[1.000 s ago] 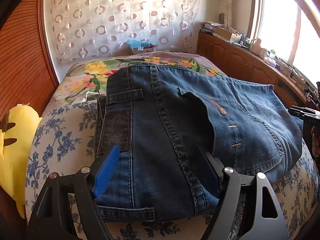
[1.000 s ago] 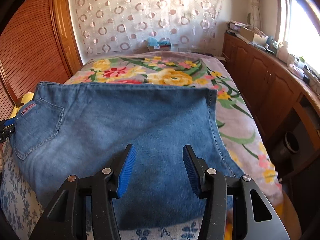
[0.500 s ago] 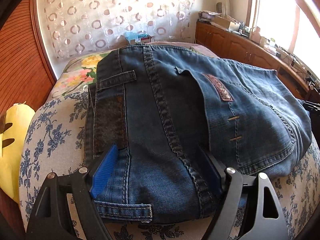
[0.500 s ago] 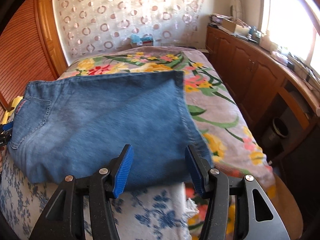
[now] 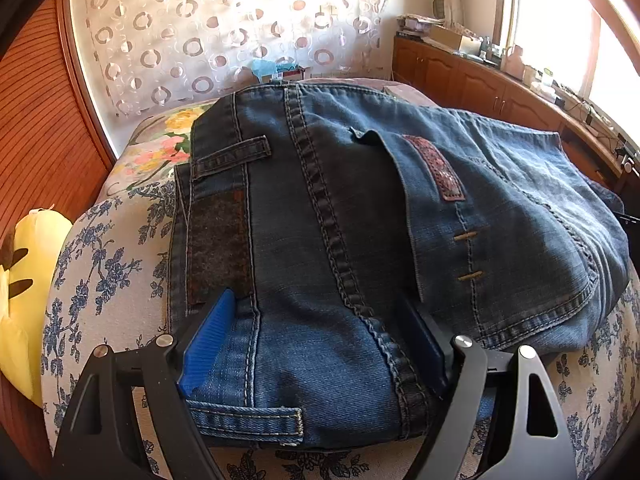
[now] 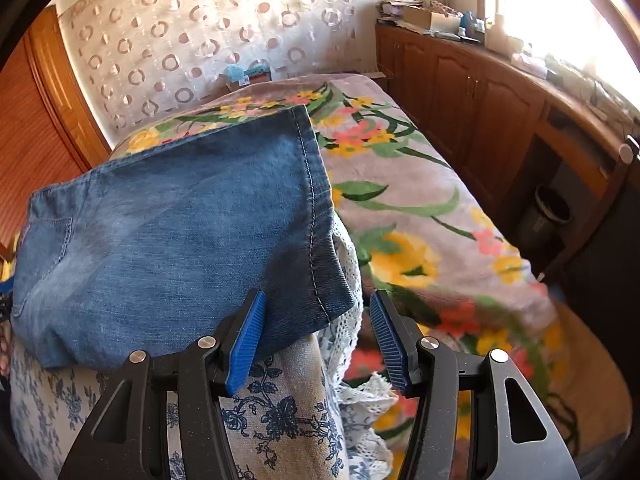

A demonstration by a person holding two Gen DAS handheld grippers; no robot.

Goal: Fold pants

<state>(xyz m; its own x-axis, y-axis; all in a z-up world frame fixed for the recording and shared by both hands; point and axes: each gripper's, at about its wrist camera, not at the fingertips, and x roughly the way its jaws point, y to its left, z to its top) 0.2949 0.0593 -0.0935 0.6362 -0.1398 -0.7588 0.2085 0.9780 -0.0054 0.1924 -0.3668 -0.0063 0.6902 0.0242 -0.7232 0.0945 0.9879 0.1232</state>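
With the jeans (image 5: 360, 240) folded on the bed (image 6: 400, 208), our left gripper (image 5: 316, 344) straddles the waistband and our right gripper (image 6: 316, 340) brackets a hem corner, both jaws open, so closing unevenly could drag the fold crooked.

Honestly can't read a single word from where I'm at. The jeans (image 5: 360, 240) have a dark reddish tab (image 5: 436, 168) on the back pocket with some pattern or lettering woven in, but it's too small to make out. There's also a rough dark patch (image 5: 220, 248) by the waistband, no legible print on it. The little boxes (image 6: 248, 74) past the end of the bed look printed too, way too blurry though.
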